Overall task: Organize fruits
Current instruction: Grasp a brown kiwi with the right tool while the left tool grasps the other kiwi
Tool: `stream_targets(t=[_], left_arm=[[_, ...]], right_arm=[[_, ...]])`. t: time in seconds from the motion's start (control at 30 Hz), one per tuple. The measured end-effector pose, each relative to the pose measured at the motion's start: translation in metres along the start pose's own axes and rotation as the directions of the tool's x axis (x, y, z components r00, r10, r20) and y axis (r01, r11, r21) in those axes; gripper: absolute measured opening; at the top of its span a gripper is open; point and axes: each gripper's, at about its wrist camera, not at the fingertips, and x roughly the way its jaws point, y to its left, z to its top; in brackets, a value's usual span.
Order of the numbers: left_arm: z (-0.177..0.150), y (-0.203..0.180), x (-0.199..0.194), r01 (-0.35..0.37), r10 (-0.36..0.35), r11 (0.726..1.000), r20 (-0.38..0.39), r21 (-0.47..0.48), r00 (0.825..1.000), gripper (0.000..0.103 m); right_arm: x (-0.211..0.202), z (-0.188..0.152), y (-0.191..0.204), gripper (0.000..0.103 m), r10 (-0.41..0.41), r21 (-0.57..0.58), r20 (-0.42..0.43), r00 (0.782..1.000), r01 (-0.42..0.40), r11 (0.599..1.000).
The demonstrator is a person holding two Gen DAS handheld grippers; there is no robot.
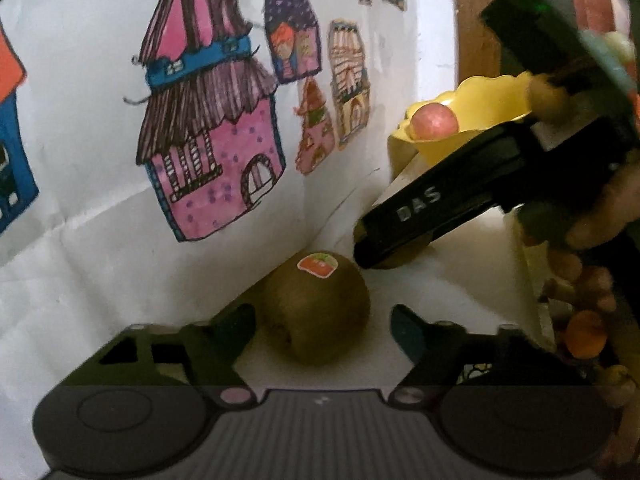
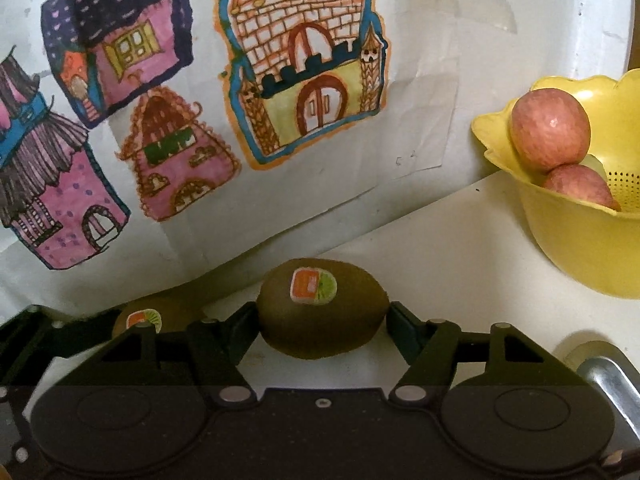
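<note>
Ahead of me a white wall point(image 2: 440, 20) fills the upper frame, papered with coloured drawings of houses point(image 2: 308, 64). Below it runs a white countertop point(image 2: 460, 248). At lower right I see a metal handle point(image 2: 608, 376). The light is dim.

Left hand-held gripper point(image 1: 323, 326): fingers spread wide and low over the tabletop point(image 1: 448, 280), a kiwi point(image 1: 316, 306) sitting between them with a gap on the right side, the left fingertip point(image 1: 236, 322) close beside it. Right hand-held gripper point(image 2: 322, 320): both fingertips pressed against the ends of a second kiwi point(image 2: 322, 308), clamping it; in the left wrist view its black body comes in from the upper right, angled down. A hand point(image 1: 592, 216) wraps the right tool's rear, fingers curled under it.
</note>
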Motion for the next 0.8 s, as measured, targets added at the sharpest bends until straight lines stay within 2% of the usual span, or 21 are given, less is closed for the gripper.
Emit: stream_targets(t=[0.03,0.07,0.23,0.43,0.8], left_arm=[[0.000,0.001,0.001,-0.002,0.002,1.000,-0.005,-0.008,1.000,0.066],[0.000,0.002,0.002,-0.003,0.003,1.000,-0.010,-0.016,1.000,0.063],[-0.001,0.007,0.004,0.007,-0.008,0.999,-0.010,-0.041,1.000,0.062],[-0.013,0.008,-0.013,0.029,-0.029,0.999,-0.007,-0.042,1.000,0.062],[-0.030,-0.005,-0.043,0.059,-0.060,0.998,-0.011,-0.023,0.998,0.062]], right_arm=[[-0.004,0.000,0.000,0.071,0.001,-0.003,0.000,1.000,-0.001,1.000],[-0.005,0.000,0.000,0.071,0.000,-0.007,-0.003,1.000,0.000,1.000],[-0.011,-0.002,0.000,0.070,0.005,-0.005,-0.010,1.000,-0.005,1.000],[-0.022,-0.010,-0.006,0.070,0.021,0.021,-0.015,1.000,-0.021,1.000],[-0.071,-0.032,-0.011,0.070,0.056,0.048,0.019,0.998,-0.056,0.997]])
